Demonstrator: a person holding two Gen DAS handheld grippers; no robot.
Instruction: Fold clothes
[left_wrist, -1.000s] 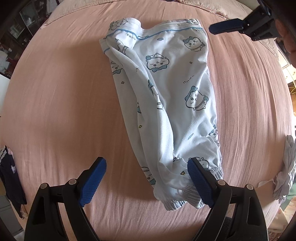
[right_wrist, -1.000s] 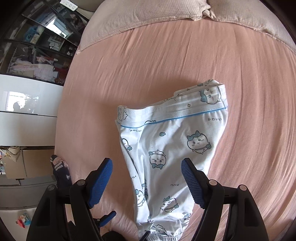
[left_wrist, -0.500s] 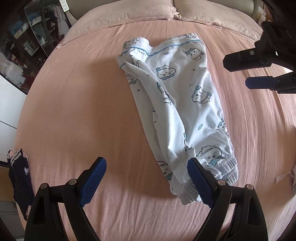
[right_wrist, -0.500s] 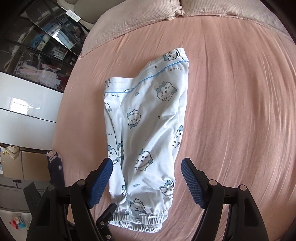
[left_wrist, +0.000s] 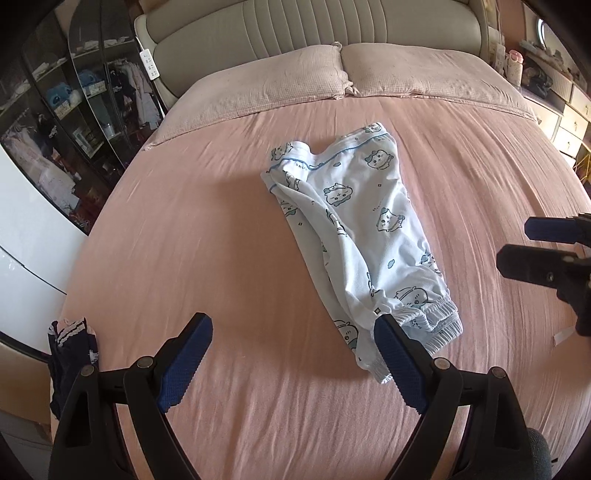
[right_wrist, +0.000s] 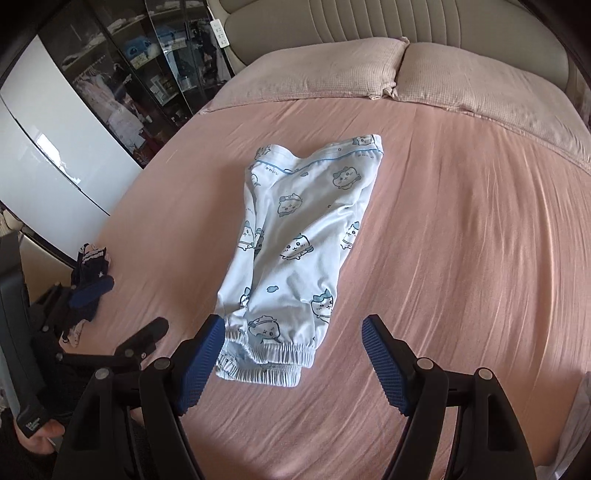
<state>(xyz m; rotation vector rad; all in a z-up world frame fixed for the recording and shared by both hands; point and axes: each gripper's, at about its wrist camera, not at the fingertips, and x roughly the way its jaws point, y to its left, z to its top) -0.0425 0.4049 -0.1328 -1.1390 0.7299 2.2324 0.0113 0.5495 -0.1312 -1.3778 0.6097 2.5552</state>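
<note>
While both the left hand-held gripper (left_wrist: 291, 354) and right hand-held gripper (right_wrist: 293, 354) hover with fingers apart at bottom of frame, pale cartoon-print trousers (right_wrist: 295, 240) lie folded mid-frame on the pink bed (right_wrist: 461, 240).

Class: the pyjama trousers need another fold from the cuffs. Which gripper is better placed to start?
Probably the right gripper: the cuffs of the pyjama trousers lie between its open jaws, while the left gripper sits off to their side.
</note>
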